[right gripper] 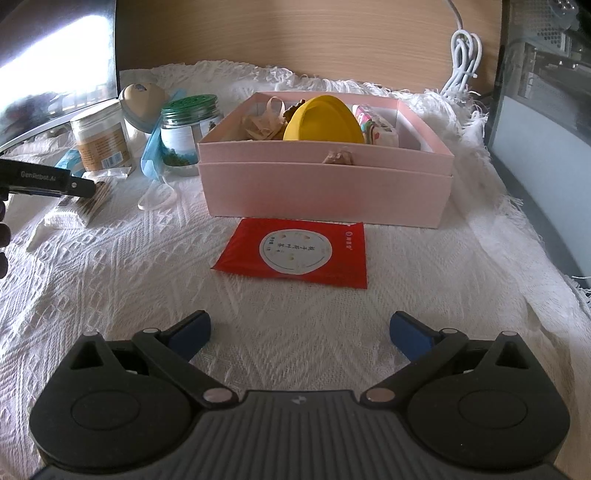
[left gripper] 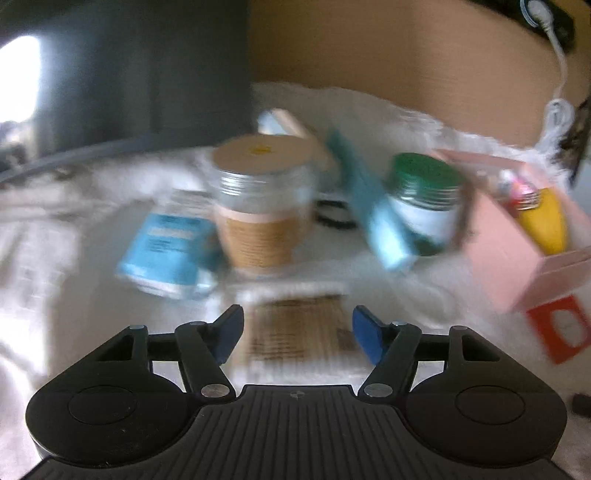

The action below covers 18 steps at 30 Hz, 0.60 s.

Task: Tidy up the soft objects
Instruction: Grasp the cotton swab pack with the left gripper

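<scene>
Bare cloth (right gripper: 295, 314) ahead; pink box (right gripper: 325, 184) and, seemingly, jars (left gripper: 266, 199) block beyond.

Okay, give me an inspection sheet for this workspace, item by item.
Surface: white knitted cloth, rumpled at the edges.
Job's things: pink box holding a yellow item; red packet lying in front of it.
Clutter: two jars, blue mask, cotton swab pack.
Tongs: left tongs open over the swab pack, right tongs open and empty.
Cables: white coiled cable by the back wall.
Surroundings: wooden panel, dark screen.
</scene>
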Each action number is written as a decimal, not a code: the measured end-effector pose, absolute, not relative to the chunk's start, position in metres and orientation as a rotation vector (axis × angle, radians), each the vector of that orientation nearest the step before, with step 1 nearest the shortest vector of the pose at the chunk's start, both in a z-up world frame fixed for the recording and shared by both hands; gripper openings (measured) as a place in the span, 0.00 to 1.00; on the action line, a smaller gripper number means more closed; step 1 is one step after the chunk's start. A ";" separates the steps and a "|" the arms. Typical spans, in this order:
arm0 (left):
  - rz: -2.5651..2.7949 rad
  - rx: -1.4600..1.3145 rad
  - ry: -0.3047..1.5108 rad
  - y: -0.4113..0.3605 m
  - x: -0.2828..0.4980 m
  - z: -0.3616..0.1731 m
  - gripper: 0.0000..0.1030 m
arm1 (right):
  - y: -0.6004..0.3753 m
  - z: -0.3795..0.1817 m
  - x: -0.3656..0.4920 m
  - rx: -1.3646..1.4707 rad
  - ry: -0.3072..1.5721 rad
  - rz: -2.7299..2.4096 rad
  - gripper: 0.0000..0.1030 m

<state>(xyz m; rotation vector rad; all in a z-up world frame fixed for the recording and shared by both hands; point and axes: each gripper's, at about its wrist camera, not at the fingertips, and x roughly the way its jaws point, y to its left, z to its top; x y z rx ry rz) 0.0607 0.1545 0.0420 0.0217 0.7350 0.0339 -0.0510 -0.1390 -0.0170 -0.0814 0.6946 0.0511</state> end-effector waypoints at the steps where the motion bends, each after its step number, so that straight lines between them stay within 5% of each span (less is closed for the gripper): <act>1: 0.066 0.030 0.738 0.158 0.060 0.041 0.71 | -0.139 -0.017 -0.051 -0.083 0.695 0.053 1.00; 7: -0.050 -0.226 0.781 0.182 0.079 0.035 0.69 | -0.140 -0.017 -0.050 -0.086 0.697 0.061 1.00; 18: -0.071 -0.017 0.756 0.137 0.088 0.027 0.76 | -0.138 -0.017 -0.048 -0.092 0.706 0.059 1.00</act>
